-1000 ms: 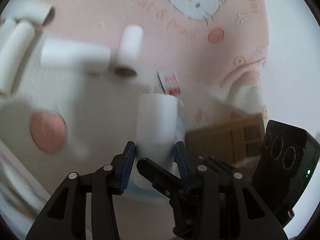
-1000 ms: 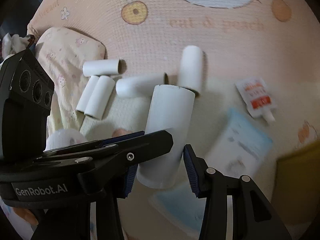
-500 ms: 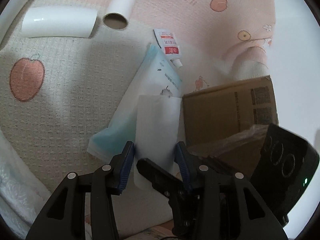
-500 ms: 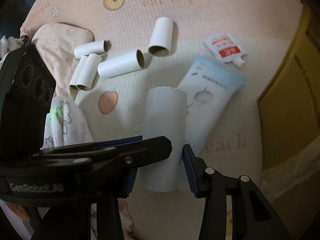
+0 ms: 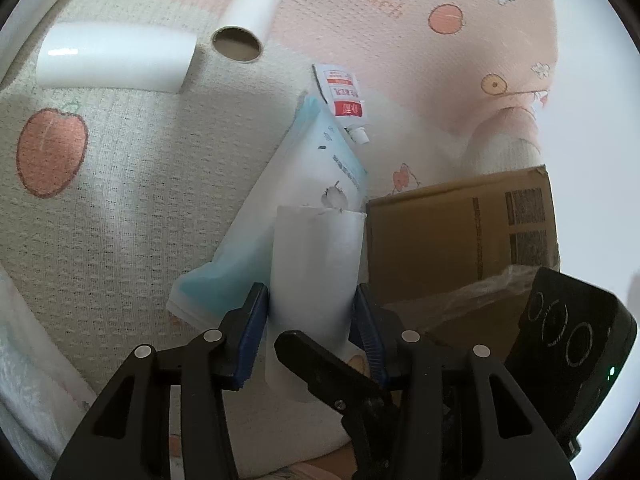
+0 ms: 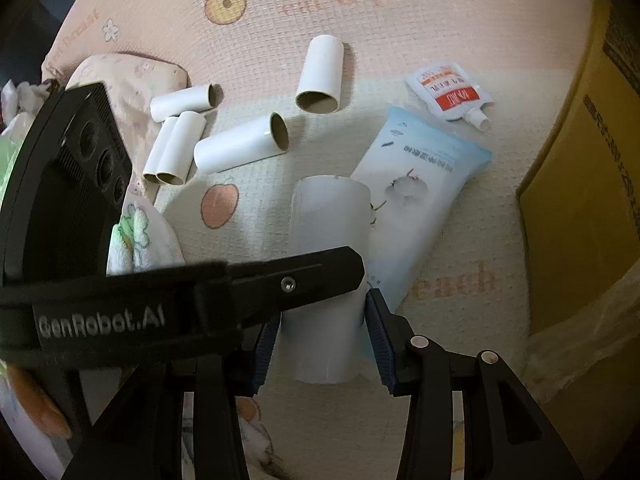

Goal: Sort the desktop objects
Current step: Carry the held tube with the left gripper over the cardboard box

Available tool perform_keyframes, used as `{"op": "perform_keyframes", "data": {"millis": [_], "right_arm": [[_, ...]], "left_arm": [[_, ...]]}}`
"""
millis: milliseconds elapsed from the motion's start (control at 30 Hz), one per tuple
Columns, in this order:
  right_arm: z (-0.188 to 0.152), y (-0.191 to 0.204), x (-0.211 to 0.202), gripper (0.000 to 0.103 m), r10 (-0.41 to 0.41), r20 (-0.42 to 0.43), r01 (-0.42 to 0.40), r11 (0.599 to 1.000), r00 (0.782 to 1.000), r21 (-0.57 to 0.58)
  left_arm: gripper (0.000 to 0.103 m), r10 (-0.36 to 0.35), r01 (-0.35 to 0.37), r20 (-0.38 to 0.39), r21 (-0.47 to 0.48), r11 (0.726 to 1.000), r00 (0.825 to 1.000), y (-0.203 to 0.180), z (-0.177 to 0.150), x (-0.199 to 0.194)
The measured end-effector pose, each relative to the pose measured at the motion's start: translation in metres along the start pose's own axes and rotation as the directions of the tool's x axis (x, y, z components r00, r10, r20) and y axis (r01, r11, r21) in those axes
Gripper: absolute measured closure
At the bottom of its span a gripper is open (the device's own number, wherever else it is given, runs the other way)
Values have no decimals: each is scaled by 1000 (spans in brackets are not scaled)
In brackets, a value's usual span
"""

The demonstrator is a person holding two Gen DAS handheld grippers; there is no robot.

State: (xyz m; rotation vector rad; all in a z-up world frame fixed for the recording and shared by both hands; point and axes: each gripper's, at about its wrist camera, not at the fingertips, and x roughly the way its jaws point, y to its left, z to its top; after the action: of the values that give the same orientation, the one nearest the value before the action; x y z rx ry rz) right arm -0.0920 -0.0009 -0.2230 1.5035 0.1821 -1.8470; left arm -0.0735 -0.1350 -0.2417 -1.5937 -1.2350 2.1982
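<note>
tube (image 5: 316, 280) in the left view sits between the left gripper (image 5: 310, 320), jaws parted about as wide as the tube and both pads against its sides; loose rolls that lay ahead of the jaws a second ago are now far off, and a cardboard box (image 5: 460, 236) is just right of them (probably the drop spot). right view: right gripper (image 6: 322, 340) clamps the same tube, blue pouch (image 6: 416, 200) beyond, peach-print blanket (image 6: 400, 20) underneath.
</note>
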Motion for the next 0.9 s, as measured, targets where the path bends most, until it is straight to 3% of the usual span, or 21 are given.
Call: {"op": "perform_keyframes", "data": {"millis": [233, 400, 600, 900], "right_arm": [[-5, 3, -19, 62, 25, 60, -25, 1000, 998, -6], [-9, 14, -48, 62, 38, 137, -34, 999, 990, -33], [-11, 26, -91, 62, 43, 234, -26, 997, 971, -73], [-18, 22, -136, 62, 56, 309, -35, 997, 950, -73]], "left_arm": [[54, 6, -12, 60, 105, 994, 998, -24, -8, -20], [54, 25, -53, 127, 225, 973, 992, -57, -18, -48], [54, -35, -5, 148, 263, 965, 988, -79, -23, -71], [54, -47, -25, 215, 323, 946, 975, -121, -41, -87]]}}
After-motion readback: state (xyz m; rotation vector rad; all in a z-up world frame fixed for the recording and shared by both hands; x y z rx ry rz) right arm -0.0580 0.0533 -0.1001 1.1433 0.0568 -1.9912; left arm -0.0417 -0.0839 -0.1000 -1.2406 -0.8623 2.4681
